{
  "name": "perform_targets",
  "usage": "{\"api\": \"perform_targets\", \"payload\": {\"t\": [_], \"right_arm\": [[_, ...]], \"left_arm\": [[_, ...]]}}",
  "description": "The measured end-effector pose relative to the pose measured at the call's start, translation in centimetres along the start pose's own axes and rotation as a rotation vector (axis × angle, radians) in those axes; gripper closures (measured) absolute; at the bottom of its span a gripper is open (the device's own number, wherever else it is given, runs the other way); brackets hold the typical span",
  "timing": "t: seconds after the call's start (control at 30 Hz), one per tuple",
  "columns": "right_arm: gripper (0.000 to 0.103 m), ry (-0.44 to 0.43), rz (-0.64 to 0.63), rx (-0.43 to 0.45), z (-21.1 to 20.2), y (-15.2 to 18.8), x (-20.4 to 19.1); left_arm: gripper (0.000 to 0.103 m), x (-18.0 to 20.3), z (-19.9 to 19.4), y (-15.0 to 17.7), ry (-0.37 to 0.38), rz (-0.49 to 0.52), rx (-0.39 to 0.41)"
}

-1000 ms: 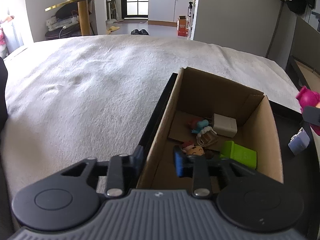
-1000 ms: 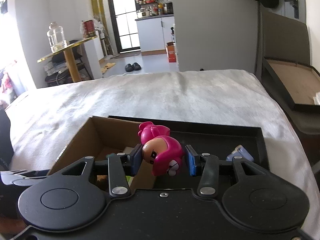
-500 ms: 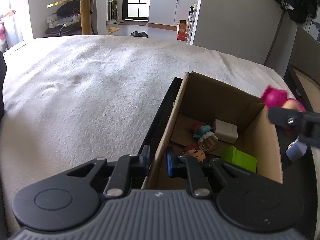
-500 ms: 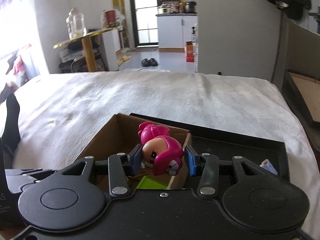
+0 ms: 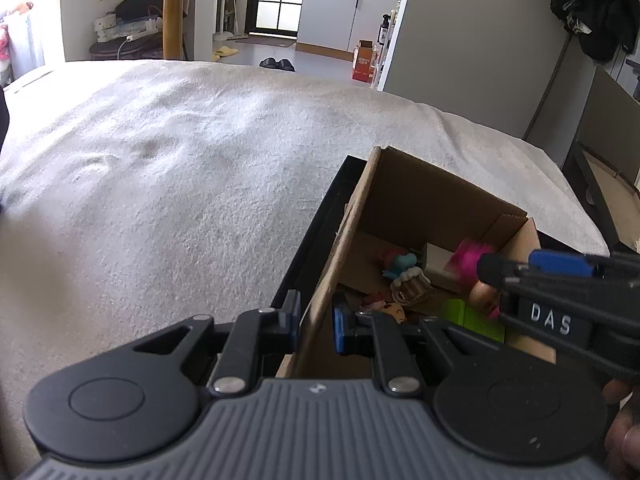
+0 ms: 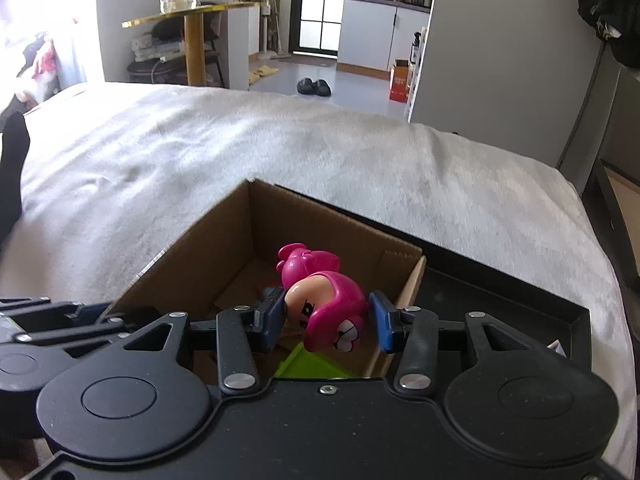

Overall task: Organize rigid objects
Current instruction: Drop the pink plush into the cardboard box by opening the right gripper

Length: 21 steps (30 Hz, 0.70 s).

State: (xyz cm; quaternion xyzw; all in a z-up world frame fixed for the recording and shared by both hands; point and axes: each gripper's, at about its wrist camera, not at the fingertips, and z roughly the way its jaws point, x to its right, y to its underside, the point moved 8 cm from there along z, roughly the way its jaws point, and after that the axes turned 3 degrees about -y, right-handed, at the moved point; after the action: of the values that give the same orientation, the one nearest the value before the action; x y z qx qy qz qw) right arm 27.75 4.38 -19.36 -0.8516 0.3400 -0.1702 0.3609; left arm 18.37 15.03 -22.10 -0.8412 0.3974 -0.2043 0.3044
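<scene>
Clamping the near left wall of an open cardboard box (image 5: 424, 200), the left gripper (image 5: 316, 322) has one blue pad outside the wall and one inside, drawn tight on the cardboard. The right gripper (image 6: 328, 320) holds a pink toy figure (image 6: 324, 300) by its head over the box opening; its left pad presses the face, while the right pad shows a thin gap beside the pink hair, so how firm the hold is cannot be told. In the left wrist view that gripper reaches in from 3 o'clock, the figure (image 5: 470, 264) hanging above the box floor.

Inside the box, a green block (image 5: 476, 318) lies at the near right, with a small doll face (image 5: 390, 310) at its 9 o'clock. Toward 12 o'clock from these sit a brown toy with white frosting (image 5: 412, 284), a red and teal toy (image 5: 398, 260) and a white cube (image 5: 438, 256) by the far wall.

The box stands in a shallow black tray (image 6: 500, 296), filling its left part. At 3 o'clock of the right wrist view, a small pale lilac object (image 6: 558, 347) peeks out at the tray's right edge. The tray rests on a bed with a cream blanket (image 5: 180, 168). Beyond, at 12 o'clock, a pair of black slippers (image 6: 314, 86) sits on the floor.
</scene>
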Motion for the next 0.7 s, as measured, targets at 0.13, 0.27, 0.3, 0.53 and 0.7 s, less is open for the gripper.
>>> {"api": "perform_targets", "payload": {"t": [0.13,0.27,0.3,0.53,0.7], "right_arm": [[0.057,-0.005,0.018,-0.016,-0.3,0.8,0.1],[0.056,-0.03,0.049,-0.001,-1.3,1.2,0.5],[0.056,-0.038,0.059,0.002,-1.6,1.3,0.5],[0.056,-0.045,0.143,0.027,-2.8,1.6,2.4],[0.056,-0.024,0.186,0.032,-3.2,2.5,4.4]], "left_arm": [[0.088,0.0,0.0,0.0,0.001,0.0,-0.001],[0.088,0.0,0.0,0.0,-0.004,0.009,0.0],[0.088,0.1,0.0,0.0,-0.007,0.013,0.001],[0.088,0.3,0.0,0.0,-0.021,0.035,0.002],[0.087,0.6,0.0,-0.1,-0.051,0.052,-0.004]]}}
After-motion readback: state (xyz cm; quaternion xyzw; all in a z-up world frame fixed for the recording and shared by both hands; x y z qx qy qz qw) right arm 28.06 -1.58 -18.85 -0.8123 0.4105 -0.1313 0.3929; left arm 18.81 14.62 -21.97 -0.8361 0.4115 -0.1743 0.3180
